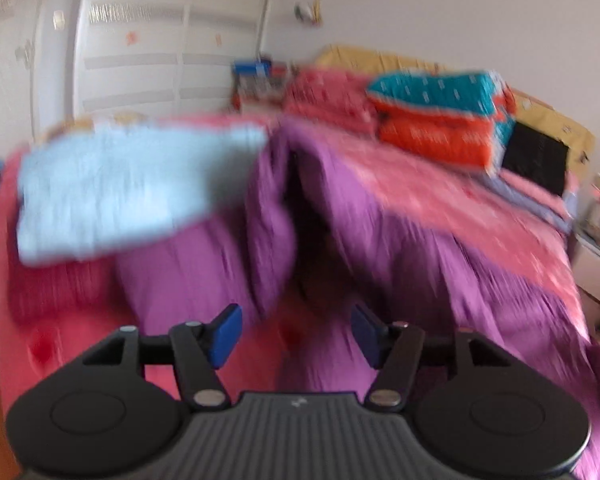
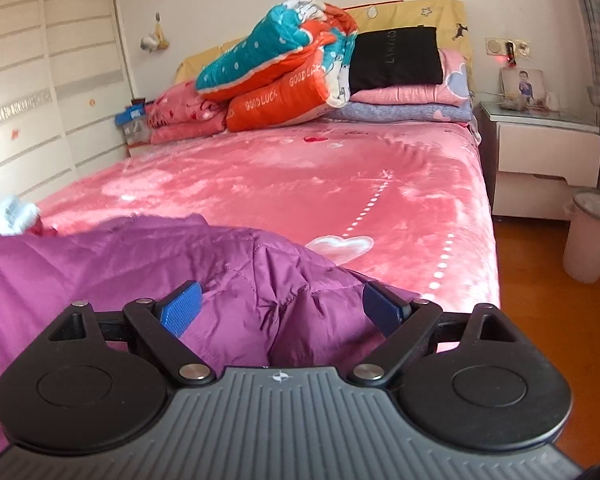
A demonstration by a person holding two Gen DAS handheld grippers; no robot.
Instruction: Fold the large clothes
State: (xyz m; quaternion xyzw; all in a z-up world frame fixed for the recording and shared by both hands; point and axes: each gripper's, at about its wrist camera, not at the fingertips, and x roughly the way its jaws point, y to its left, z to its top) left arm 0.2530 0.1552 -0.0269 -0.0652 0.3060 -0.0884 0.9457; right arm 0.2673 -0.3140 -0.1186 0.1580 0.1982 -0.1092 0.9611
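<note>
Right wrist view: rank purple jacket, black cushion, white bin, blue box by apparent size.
1. purple jacket, though nearness inflates it
2. black cushion
3. white bin, close to the cushion, unsure
4. blue box

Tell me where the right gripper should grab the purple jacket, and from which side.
A judgement: take the raised quilted fold of the purple jacket just ahead of the right gripper, coming straight forward and slightly down. The fold stands up off the pink bedspread, so open jaws can straddle it; the flatter fabric to its left offers less.
</note>
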